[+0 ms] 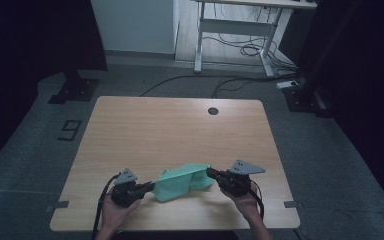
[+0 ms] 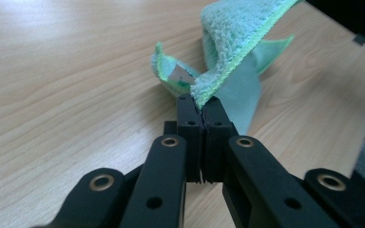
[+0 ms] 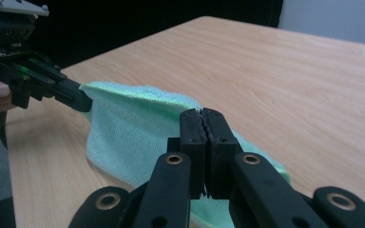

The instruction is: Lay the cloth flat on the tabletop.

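1. Nearest the high camera, at the desk's near edge, the person's two hands come up from below, each holding a gripper.
2. The left gripper has its jaws pressed together on one end of the green cloth; in the left gripper view the cloth's stitched hem sits pinched at the jaw tips.
3. The right gripper pinches the cloth's other end; in the right gripper view its jaws are closed on the fabric.
4. The cloth hangs between the two, sagging in the middle, just inside the near edge and about midway between the near corners.
5. The far half of the desk is bare wood up to the round cable hole by the far edge.
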Demonstrator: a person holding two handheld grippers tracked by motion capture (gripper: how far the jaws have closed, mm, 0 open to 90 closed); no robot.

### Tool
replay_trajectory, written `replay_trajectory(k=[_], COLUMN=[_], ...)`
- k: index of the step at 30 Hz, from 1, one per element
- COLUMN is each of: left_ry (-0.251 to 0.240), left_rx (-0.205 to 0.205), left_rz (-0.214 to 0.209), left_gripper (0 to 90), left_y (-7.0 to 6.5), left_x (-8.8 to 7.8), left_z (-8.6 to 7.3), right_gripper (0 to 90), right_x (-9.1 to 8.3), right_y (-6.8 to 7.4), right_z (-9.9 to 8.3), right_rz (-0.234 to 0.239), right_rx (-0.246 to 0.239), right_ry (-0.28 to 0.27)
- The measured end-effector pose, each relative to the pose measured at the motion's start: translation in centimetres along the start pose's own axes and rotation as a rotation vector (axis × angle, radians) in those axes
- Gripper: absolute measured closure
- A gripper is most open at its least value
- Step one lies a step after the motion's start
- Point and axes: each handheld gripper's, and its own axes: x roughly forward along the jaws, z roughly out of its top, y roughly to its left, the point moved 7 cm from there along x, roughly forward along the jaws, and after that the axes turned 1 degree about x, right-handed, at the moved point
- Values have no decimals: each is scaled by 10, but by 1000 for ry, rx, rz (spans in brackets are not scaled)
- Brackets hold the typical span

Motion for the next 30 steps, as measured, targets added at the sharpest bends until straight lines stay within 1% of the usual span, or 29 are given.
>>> replay_trajectory(k=[1,3,6,8,11,12,13,14,16,19,21,23,24,25,27,30], left_ry=[-4,-10,-19,-28,-49,-58,-68,-81,-92,-117,-138,-151,-157,-154,-133,-102], left_rx=[7,21,33,42,57,65,71,84,100,110,116,131,139,146,162,170], left_rz=[-11,-16,-23,-35,-51,-56,-60,-66,-64,-76,-82,-75,-74,-81,-86,-83], left_gripper=[882,882,882,882,883,883,883,883,882,883,882,882,882,882,879,875], left_y=[-2,-6,-12,-15,-21,-23,-25,-28,-30,-30,-29,-29,-30,-31,-34,-35], left_x=[-1,-2,-4,-6,-13,-16,-19,-24,-30,-42,-52,-61,-65,-69,-71,-64], left_z=[1,4,7,12,22,26,30,36,43,57,67,77,81,83,84,78], right_gripper=[878,879,879,879,879,879,879,879,879,879,879,879,879,879,879,879], right_x=[-2,-5,-9,-14,-26,-35,-35,-39,-47,-51,-51,-51,-51,-51,-53,-55], right_y=[0,-2,-5,-4,1,7,7,10,15,19,20,21,23,23,25,23], right_z=[2,5,9,13,27,38,38,44,58,72,86,95,103,103,107,103], right_rz=[-3,-15,-16,-19,-18,-17,-17,-18,-23,-24,-24,-24,-25,-25,-26,-29], right_rx=[-1,-3,6,0,-19,-40,-40,-49,-80,-105,-117,-126,-133,-133,-135,-128], right_ry=[-6,-14,-34,-52,-90,-120,-120,-133,-151,-165,-181,-193,-205,-205,-215,-212])
